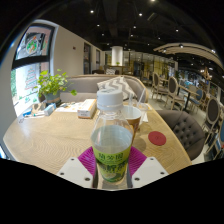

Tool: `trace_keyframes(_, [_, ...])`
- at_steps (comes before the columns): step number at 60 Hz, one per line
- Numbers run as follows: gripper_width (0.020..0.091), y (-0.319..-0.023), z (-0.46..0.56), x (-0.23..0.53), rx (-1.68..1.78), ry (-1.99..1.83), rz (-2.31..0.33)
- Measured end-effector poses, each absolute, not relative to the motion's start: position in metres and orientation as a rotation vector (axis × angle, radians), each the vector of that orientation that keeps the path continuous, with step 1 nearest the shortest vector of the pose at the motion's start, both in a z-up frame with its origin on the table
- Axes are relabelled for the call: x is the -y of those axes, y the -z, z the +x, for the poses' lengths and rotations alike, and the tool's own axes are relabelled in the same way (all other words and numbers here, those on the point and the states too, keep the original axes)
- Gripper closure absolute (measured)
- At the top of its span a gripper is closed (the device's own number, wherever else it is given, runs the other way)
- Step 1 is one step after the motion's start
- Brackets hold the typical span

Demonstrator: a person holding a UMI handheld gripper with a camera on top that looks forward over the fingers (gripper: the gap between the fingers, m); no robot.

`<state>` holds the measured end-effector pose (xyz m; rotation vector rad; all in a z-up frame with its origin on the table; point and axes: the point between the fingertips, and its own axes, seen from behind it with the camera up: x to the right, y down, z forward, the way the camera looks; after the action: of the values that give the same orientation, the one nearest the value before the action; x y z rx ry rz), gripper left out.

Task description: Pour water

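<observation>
A clear plastic water bottle (111, 138) with a white cap and a green label stands upright between the fingers of the hand-held gripper (111, 163), its lower body set against the magenta pads (88, 160). The pads appear to press on it from both sides, so the hand-held gripper looks clamped on the bottle at label height, though the contact itself is partly hidden. Whether the bottle's base rests on the wooden counter (50, 135) or is lifted clear cannot be told.

Just beyond the bottle, partly hidden by it, stands a brownish cup (132, 117), likely the vessel to fill. A red coaster (157, 138) lies on the counter to one side, a tissue box (86, 107) sits further back, and a potted plant (52, 85) stands near the window.

The bottle looks largely full, so it should be fairly heavy, and its thin walls will yield under squeeze. The label band on the cylindrical body is the soundest place to hold. The cap seems on, which would block pouring.
</observation>
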<state>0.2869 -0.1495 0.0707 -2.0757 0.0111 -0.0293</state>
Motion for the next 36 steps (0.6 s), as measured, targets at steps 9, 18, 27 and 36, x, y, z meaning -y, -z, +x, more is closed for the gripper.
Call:
trace_keyframes(9, [0.0723,-0.104,0.269,0.140,-0.021,-0.027,-2.053])
trace_keyframes(18, [0.0724,-0.155,0.231,0.111,-0.186,-0.275,-1.988])
trace_keyframes(27, [0.0725,-0.203,0.201,0.070,-0.496,-0.665,-1.878])
trace_keyframes(36, [0.0730,-0.234,0.191,0.032,-0.833,-1.099,-1.675])
